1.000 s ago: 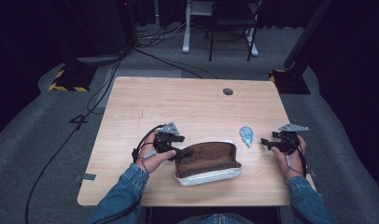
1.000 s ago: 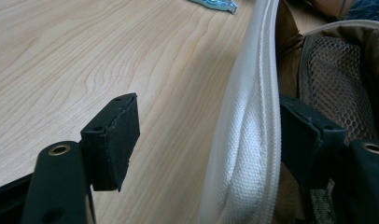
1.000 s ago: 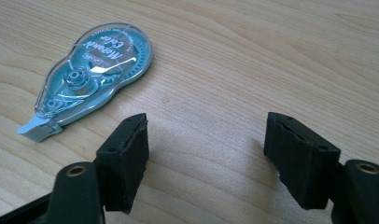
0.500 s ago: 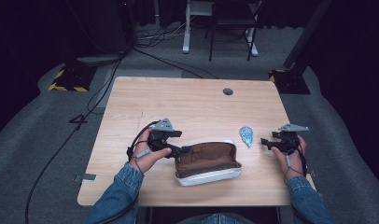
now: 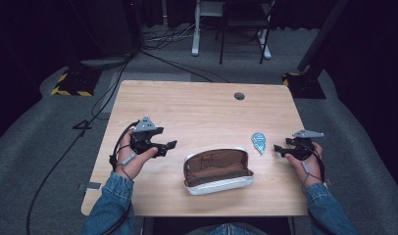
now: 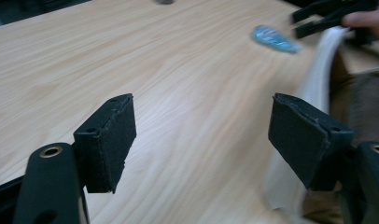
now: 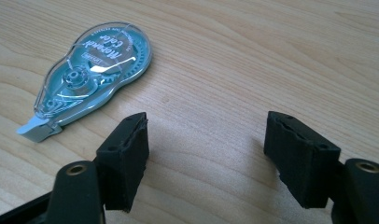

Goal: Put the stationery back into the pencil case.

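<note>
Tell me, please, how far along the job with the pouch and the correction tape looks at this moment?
Done: the pouch lies unzipped and open on the table. In hand: nothing; the right gripper is open just short of the correction tape, the left gripper open beside the pouch. Left, probably: gripping the tape and placing it inside.

Pale wood-grain table (image 5: 197,112), white case (image 5: 217,171) with brown lining, translucent blue tape roller (image 7: 92,70), black tongs (image 6: 201,140), denim-blue sleeves (image 5: 109,208)

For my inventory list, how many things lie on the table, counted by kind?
Case, open, brown inside: 1
Correction tape roller, blue: 1
Total: 2
</note>
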Available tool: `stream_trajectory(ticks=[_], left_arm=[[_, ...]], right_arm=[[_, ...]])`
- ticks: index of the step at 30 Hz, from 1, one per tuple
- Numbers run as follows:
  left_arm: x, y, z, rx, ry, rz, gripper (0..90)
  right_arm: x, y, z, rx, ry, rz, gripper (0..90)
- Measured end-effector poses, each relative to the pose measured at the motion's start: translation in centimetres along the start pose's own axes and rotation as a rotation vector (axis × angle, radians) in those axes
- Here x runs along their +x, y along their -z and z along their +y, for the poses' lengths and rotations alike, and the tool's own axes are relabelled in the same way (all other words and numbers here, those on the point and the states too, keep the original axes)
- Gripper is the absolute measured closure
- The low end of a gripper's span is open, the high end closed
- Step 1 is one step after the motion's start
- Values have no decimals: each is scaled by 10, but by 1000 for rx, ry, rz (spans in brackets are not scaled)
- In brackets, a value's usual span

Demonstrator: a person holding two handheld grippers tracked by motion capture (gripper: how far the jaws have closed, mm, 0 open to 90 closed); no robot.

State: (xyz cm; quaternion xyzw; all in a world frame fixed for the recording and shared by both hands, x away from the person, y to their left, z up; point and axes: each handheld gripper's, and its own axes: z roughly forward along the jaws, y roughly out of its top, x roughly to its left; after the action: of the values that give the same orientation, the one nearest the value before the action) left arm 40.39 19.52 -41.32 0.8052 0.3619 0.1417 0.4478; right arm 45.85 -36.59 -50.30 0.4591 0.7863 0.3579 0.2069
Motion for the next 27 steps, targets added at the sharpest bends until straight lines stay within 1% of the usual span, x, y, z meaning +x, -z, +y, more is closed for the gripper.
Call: stream_trajectory(ticks=[1,3,4,5,6,8,10,12,13,14,15,18,19,20,22,23,26,27], left_arm=[[8,2,-6,8,13,39,211],[16,3,-12,17,18,76,200],[22,4,-17,26,29,95,196],[22,4,-17,26,29,95,195],[27,4,-20,27,34,111,195],[35,3,-28,36,61,133,187],[44,1,-36,62,79,162,177],[50,-1,-44,86,96,184,178],[53,-3,-48,101,105,197,177],[58,-5,-53,129,117,213,178],[60,-7,-57,145,126,227,177],[65,-11,-65,167,142,242,172],[66,-12,-67,175,150,242,171],[68,-13,-69,180,149,241,171],[70,-16,-72,200,151,231,171],[70,-17,-73,198,151,238,171],[72,-19,-77,212,160,230,170],[73,-19,-78,218,154,230,170]], right_arm=[[0,0,0,-1,-2,-1,312],[0,-1,1,-1,-5,-2,322],[0,0,1,-2,-9,-5,333],[0,0,1,-2,-9,-5,333],[0,0,0,-5,-12,-10,339],[0,0,1,-4,-13,-14,340],[0,-1,1,-3,-13,-15,340],[-1,-1,1,-2,-12,-11,321],[-1,-2,2,1,-16,-16,299],[-1,-2,2,3,-23,-24,285],[-1,-2,2,5,-35,-34,284],[1,-2,2,6,-48,-48,274],[2,-2,2,7,-56,-57,273],[3,-2,3,12,-58,-63,274],[5,1,5,51,-66,-66,300],[6,3,7,78,-64,-67,319],[7,5,11,123,-67,-57,320],[7,5,12,133,-67,-55,321]])
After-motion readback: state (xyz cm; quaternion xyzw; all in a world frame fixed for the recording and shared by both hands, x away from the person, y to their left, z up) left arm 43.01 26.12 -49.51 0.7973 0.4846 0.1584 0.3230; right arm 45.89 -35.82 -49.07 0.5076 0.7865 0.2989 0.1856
